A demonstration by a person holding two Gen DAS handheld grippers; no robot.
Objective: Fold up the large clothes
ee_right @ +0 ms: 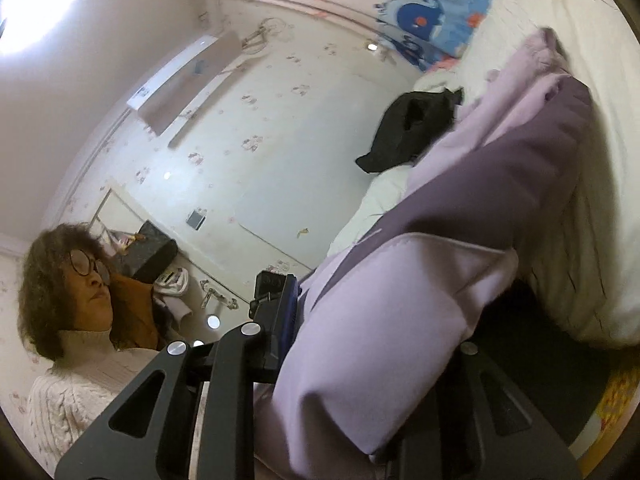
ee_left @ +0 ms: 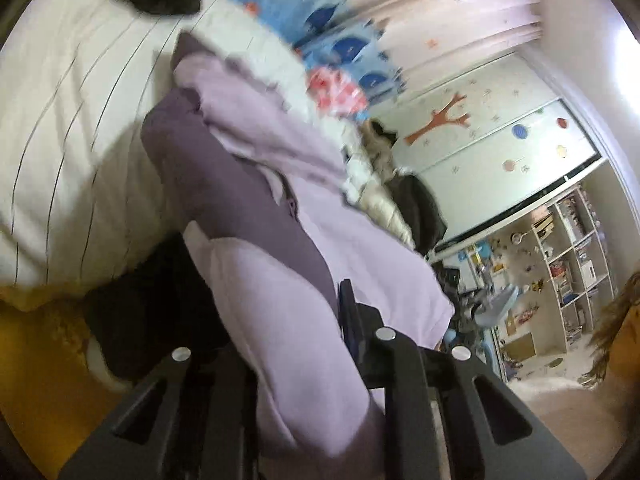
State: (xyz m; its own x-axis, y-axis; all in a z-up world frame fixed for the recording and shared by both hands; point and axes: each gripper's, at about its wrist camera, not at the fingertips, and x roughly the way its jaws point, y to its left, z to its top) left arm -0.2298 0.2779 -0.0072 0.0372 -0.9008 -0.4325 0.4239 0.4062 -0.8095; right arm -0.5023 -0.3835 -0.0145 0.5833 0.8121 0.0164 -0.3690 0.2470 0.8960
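A large padded jacket in lilac and dark purple (ee_left: 256, 184) lies lifted over the white bed and fills the middle of the left wrist view. My left gripper (ee_left: 280, 320) is shut on a lilac fold of the jacket, with one blue-padded finger (ee_left: 350, 312) showing at its right side. The same jacket (ee_right: 460, 240) fills the right wrist view. My right gripper (ee_right: 384, 320) is shut on another lilac fold, with its left finger (ee_right: 280, 316) showing. The other fingers are hidden under the cloth.
A white quilted bedspread (ee_left: 72, 120) covers the bed. A black garment (ee_right: 412, 128) lies on it, and a blue whale-print blanket (ee_left: 320, 20) lies at the far side. A person in a white sweater (ee_right: 80, 360) stands by. Shelves (ee_left: 568, 264) stand at the wall.
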